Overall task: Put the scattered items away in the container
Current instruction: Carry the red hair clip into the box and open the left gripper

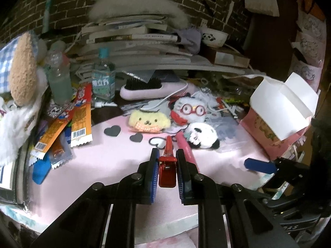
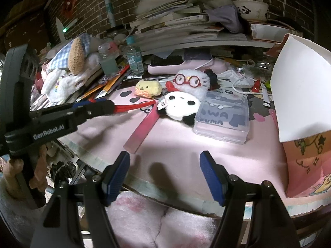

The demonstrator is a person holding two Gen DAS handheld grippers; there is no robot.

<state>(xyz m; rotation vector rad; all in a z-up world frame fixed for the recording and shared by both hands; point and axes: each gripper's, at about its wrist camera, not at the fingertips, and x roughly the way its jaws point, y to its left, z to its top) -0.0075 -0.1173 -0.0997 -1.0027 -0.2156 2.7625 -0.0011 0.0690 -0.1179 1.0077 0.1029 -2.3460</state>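
My left gripper point(image 1: 167, 161) is shut on a red hair clip point(image 1: 167, 165) just above the pink mat point(image 1: 103, 165); in the right wrist view the clip point(image 2: 134, 106) sticks out past the left gripper point(image 2: 103, 106). A pink bar point(image 1: 185, 148) lies right of it, also seen in the right wrist view point(image 2: 142, 129). A panda plush point(image 1: 201, 135), a yellow dog plush point(image 1: 149, 121) and a white plush with red glasses point(image 1: 190, 109) lie behind. The pink paper bag point(image 1: 279, 111) stands at right. My right gripper point(image 2: 165, 171) is open and empty over the mat's front edge.
A clear plastic case point(image 2: 222, 117) lies by the panda. Snack packets point(image 1: 62, 124), two bottles point(image 1: 103, 76) and a hairbrush point(image 1: 153, 87) crowd the left and back. Stacked books point(image 1: 134, 39) sit behind. The bag's white flap point(image 2: 300, 86) looms at right.
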